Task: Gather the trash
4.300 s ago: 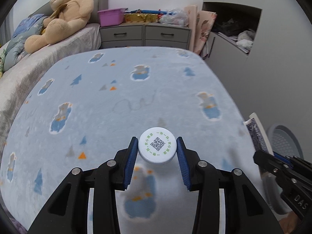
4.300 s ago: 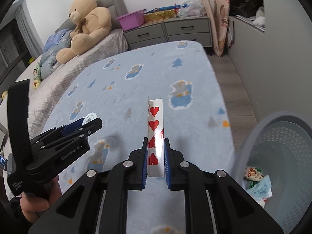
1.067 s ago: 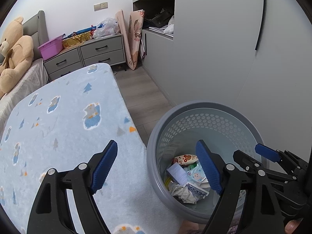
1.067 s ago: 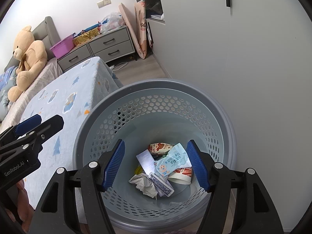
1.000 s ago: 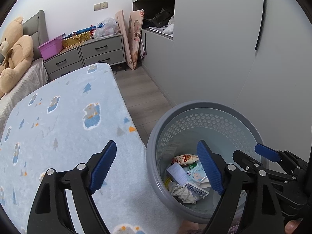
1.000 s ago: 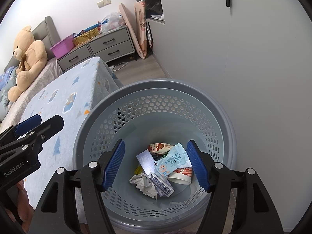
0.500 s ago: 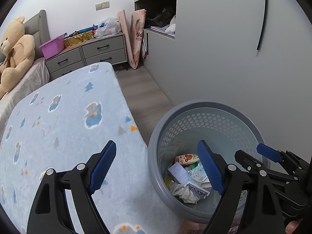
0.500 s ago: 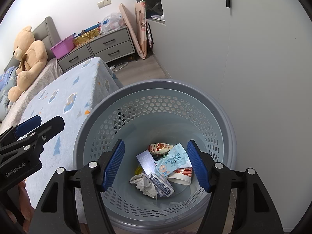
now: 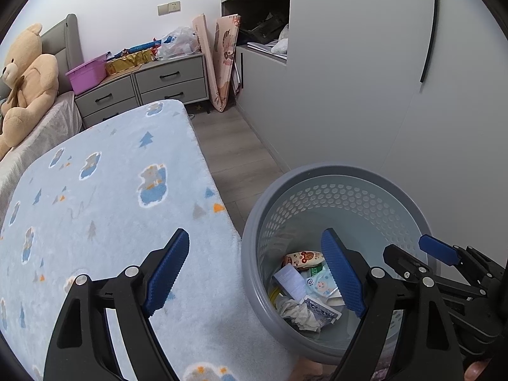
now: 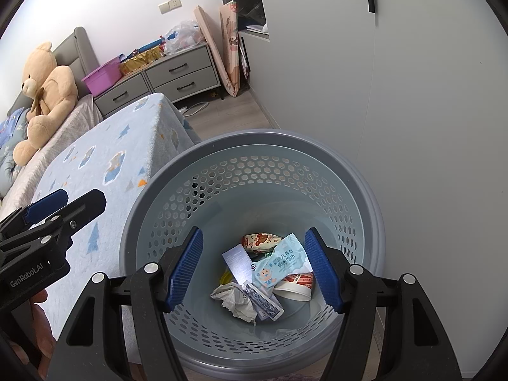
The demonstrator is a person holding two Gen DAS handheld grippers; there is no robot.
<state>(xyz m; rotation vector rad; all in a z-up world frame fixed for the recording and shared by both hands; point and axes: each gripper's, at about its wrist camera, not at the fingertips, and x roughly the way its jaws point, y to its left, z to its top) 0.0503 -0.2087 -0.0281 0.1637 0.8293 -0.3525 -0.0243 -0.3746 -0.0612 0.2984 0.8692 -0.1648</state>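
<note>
1. Teddy bear [image 9: 27, 76]: sits at the far left, on the bed against the grey headboard.
2. Blue blanket [image 9: 104, 203]: printed with bears and small trees; it covers the surface in the left half of both views.
3. Left gripper [image 9: 257, 273]: jaws spread wide, nothing between them. One blue pad [image 9: 166, 271] is over the blanket edge; the other is over the bin opening. In the right wrist view, the left gripper [image 10: 47, 209] appears at the left edge, above the blanket.
4. Drawer unit [image 9: 143, 85]: grey, stands behind the blanket, with a purple tub [image 9: 87, 76] and wrapped packages on top.
5. Waste bin [image 10: 365, 203]: grey, round, with a perforated wall; it stands on the floor just beside the blanket edge, near the white cabinet wall.
6. Bin contents, left to right in the right wrist view: crumpled tissue [image 10: 233, 298], white slip [image 10: 238, 263], playing card [image 10: 263, 301] with a blue patterned back, snack wrapper [image 10: 258, 239], light-blue wipes packet [image 10: 281, 262], paper cup [image 10: 295, 285] lying on its side. All the trash lies at the bottom of the bin.
7. Right gripper [image 10: 255, 268]: held over the bin opening, jaws wide apart and holding nothing; the trash shows between its blue pads.
</note>
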